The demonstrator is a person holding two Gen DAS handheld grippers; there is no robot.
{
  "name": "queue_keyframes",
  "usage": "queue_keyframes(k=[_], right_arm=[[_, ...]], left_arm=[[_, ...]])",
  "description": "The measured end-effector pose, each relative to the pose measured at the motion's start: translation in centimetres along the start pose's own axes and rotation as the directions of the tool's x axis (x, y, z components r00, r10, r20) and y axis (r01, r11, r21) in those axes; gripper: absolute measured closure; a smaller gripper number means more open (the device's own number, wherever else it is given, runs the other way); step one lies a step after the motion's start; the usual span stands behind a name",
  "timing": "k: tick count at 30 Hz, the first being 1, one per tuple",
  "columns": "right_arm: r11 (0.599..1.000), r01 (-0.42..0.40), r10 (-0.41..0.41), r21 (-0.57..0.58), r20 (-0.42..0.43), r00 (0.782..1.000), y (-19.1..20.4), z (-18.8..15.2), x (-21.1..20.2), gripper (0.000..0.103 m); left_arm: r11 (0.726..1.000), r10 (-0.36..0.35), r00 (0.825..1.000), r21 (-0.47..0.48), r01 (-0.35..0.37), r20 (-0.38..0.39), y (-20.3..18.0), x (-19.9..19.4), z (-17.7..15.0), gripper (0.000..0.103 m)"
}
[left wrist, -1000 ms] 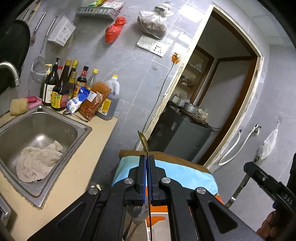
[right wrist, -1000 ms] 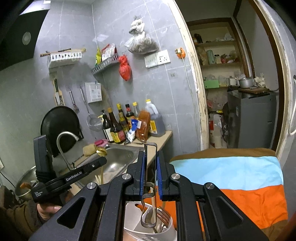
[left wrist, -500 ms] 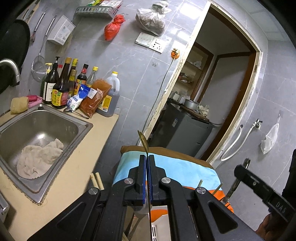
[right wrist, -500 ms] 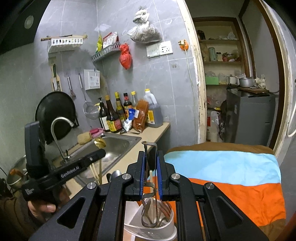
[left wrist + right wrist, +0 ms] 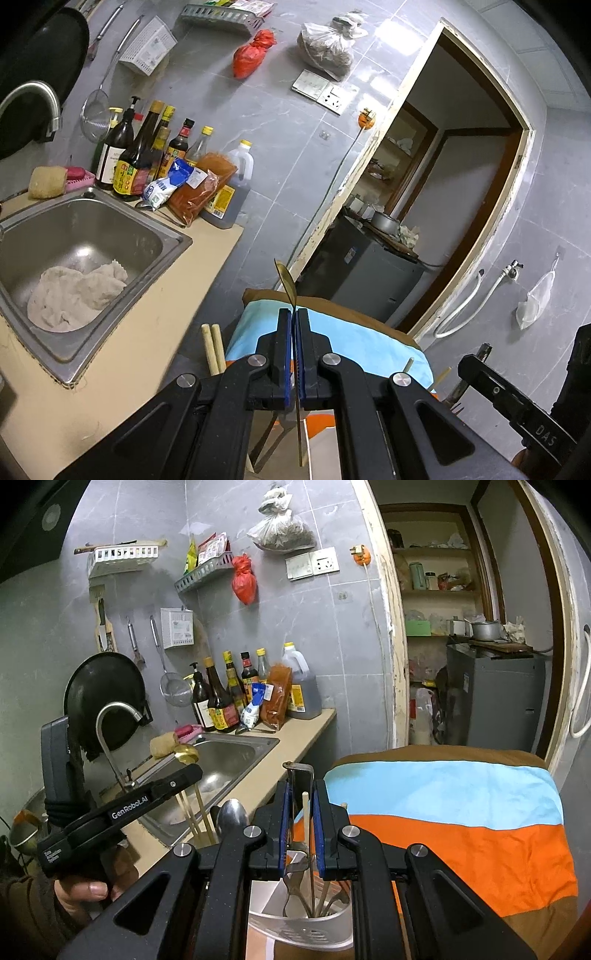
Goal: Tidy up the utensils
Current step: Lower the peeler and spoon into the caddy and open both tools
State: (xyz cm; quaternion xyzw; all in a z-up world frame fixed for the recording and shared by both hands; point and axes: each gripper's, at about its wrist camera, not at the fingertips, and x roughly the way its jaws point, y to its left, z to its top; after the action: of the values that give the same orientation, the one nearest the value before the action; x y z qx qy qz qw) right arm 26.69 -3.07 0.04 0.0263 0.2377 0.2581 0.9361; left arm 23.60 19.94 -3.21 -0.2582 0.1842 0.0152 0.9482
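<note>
**Both grippers holding utensils next to the sink**

Left wrist view: the left gripper (image 5: 294, 354) is pinched tight on a thin gold spoon (image 5: 286, 282), its bowl sticking up past the fingertips and its handle running down between the pads. The sink (image 5: 122, 240) sits off to the left with a rag (image 5: 75, 291) lying in it, and bottles (image 5: 147, 155) are lined up behind it against the wall. Two chopsticks (image 5: 213, 347) poke up just right of the sink counter. The right gripper (image 5: 517, 402) shows at the far right edge, well away from the sink.

Right wrist view: the right gripper (image 5: 302, 823) is closed narrow on a bent wire utensil (image 5: 298, 775), directly above a white holder (image 5: 295, 926) with forks and spoons standing in it. The holder sits right of the sink (image 5: 221, 760), beside a striped cloth (image 5: 443, 812). Left gripper (image 5: 122, 812) hovers in front of the sink, the gold spoon (image 5: 185, 754) at its tip.
</note>
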Motion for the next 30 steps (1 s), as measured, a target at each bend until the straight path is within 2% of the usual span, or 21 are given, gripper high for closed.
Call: queue_keyframes(k=[12,30], right_arm=[[1.000,-0.004,0.004,0.004,-0.007,1.000,0.2,-0.4,0.0,0.092],[0.999,-0.026,0.027,0.031,-0.038,0.999,0.5,-1.1,-0.1,0.091]], left_arm=[[0.994,0.033,0.999,0.104,-0.030,-0.019,-1.2,-0.4,-0.9,0.100],[0.991,0.036,0.997,0.131,-0.027,-0.066,-1.2,-1.4,-1.3,0.100]])
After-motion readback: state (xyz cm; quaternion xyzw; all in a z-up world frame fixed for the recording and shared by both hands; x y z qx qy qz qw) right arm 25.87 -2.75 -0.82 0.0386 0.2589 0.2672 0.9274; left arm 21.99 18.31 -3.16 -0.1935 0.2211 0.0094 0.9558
